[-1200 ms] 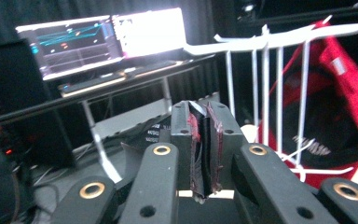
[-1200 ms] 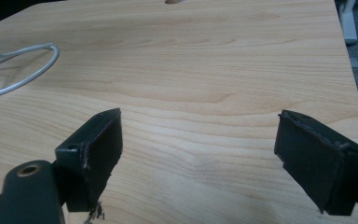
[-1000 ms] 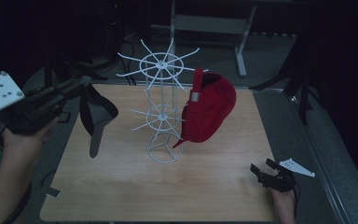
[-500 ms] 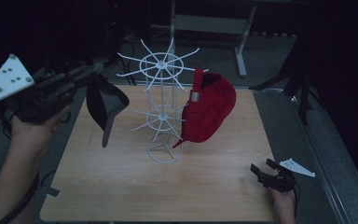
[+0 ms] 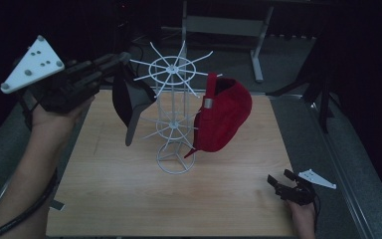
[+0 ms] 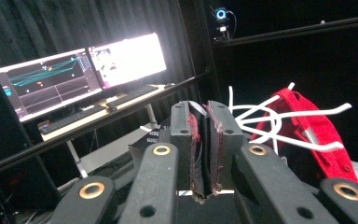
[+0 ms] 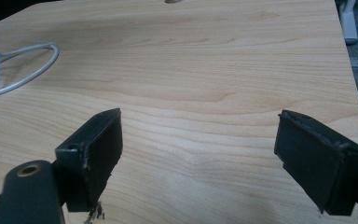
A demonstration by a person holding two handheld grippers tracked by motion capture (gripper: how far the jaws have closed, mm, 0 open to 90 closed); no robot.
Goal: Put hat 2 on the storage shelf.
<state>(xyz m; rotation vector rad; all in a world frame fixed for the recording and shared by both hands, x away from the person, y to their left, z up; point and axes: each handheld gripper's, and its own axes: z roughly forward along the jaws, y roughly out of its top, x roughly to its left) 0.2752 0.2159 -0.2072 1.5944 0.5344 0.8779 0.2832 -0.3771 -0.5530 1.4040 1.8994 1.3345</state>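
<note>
While raised at upper left of the high view, left gripper clamped on black cap, hanging just beside white wire rack. Red cap hung on rack, centre frame. Right gripper lower right, jaws apart over wooden table.

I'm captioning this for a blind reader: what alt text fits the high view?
The left gripper holds a black cap up beside a white wire rack that carries a red cap; the right gripper rests open on the wooden table.
</note>
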